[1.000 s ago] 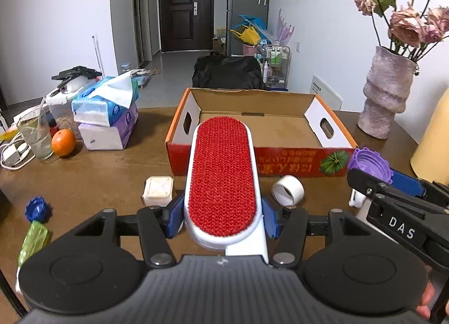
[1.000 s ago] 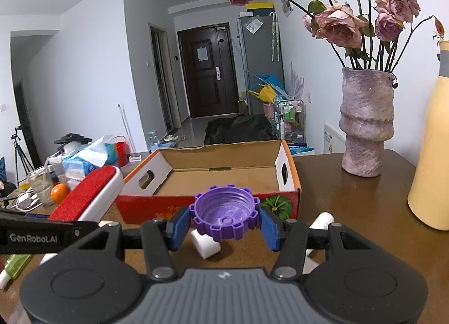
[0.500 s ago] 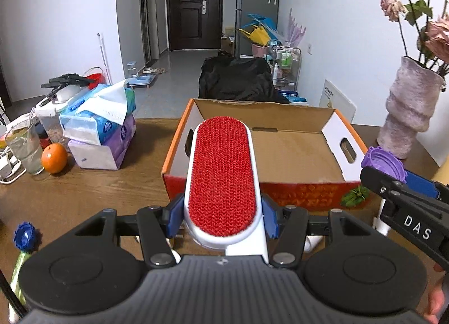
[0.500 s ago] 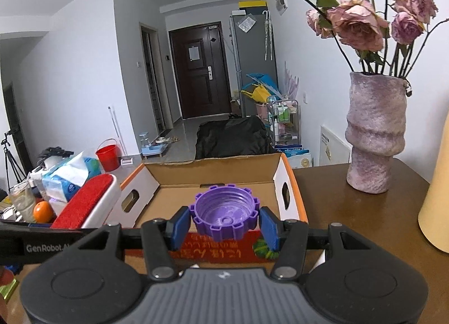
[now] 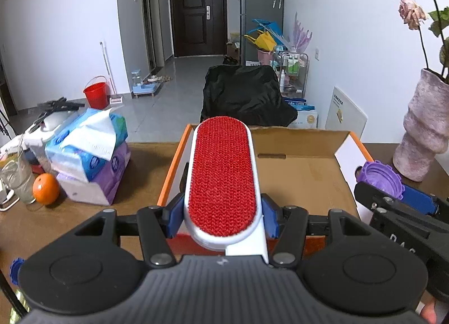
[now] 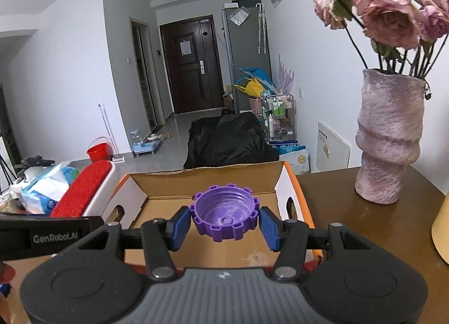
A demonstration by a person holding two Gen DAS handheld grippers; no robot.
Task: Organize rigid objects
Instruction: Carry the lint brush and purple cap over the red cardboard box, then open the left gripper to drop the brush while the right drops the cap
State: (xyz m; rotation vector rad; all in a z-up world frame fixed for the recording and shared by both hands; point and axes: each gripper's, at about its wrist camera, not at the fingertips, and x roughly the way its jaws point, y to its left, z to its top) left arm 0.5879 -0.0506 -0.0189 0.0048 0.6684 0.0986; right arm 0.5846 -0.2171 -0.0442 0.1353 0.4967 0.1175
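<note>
Both grippers [image 5: 223, 213] [image 6: 224, 224] now above box [image 6: 283, 181].

Vase [image 6: 388, 138], tissue packs [image 5: 89, 153] and orange [image 5: 45, 188] on table [image 5: 84, 211].

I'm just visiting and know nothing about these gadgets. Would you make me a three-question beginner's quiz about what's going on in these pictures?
1. True or false: the left gripper holds a red lint brush.
2. What sits between the right gripper's fingers?
A. an orange
B. a purple cap
C. a tissue pack
3. Fill in: both held things hang over the open cardboard ____.

Key
1. True; its fingers press the brush's white sides.
2. B, the purple cap, open side up.
3. box.
</note>
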